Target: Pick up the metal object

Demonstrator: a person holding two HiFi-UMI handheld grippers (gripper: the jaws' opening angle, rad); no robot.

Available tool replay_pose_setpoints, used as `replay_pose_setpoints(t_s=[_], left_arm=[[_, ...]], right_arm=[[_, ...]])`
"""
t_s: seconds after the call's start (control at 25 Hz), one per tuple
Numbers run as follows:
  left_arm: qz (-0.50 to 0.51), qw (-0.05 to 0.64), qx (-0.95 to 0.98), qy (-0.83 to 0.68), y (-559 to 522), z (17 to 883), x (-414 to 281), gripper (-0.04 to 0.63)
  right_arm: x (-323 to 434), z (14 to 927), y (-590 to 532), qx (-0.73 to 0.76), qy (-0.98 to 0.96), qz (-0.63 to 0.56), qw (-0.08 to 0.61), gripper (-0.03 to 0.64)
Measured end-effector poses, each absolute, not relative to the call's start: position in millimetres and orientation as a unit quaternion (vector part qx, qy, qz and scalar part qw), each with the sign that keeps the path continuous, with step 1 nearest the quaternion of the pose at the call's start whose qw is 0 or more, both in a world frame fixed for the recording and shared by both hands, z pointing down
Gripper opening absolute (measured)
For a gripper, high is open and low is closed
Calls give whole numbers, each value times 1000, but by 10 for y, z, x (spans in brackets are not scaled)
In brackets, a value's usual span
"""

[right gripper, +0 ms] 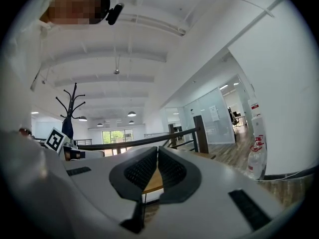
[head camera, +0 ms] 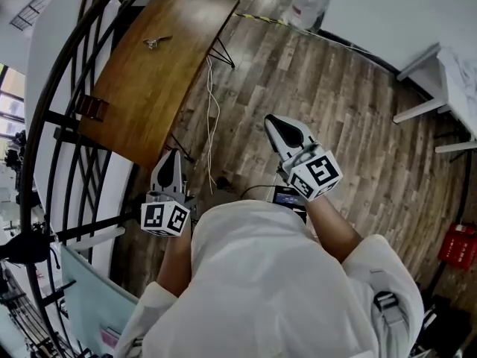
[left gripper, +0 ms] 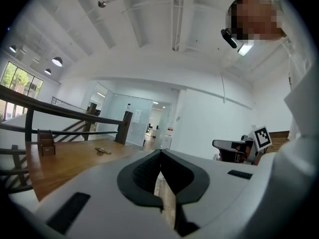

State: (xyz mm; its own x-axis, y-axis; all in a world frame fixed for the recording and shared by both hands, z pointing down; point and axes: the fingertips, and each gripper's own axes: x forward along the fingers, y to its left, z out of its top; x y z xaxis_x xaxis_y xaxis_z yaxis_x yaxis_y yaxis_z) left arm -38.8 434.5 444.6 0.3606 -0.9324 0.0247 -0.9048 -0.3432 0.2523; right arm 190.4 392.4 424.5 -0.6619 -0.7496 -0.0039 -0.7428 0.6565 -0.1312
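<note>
left hand-held gripper closed | right hand-held gripper closed | metal object on table

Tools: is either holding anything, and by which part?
Nothing held. Left tool and right tool are shut, empty; the metal object lies on the table.

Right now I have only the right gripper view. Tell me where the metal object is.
Observer: The metal object lies on the wooden table, toward its far end.
Operator: Report what else is on it.
Observer: A small brown block sits by the railing-side edge, apart from the metal object.
Operator: Give me the left gripper.
Observer: The left gripper is shut, with nothing between its jaws.
</note>
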Motion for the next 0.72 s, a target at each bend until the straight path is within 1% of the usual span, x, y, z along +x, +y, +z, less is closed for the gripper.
replay_pose_setpoints(t_s=[0.2,0.4,0.72], left_arm=[[-70,116,819,-558,4096,4586,-503,15],[-79,111,821,-554,3659,4638,-687,15],[-91,130,821,-549,2954,4775,-1137,15]], right_arm=[[1822,4424,3783,-428,900,-75,15,25],[1697,4358,3487,-451,890,-69,3,25],[1233,4351,2890,-453,889,-71,-19,25]])
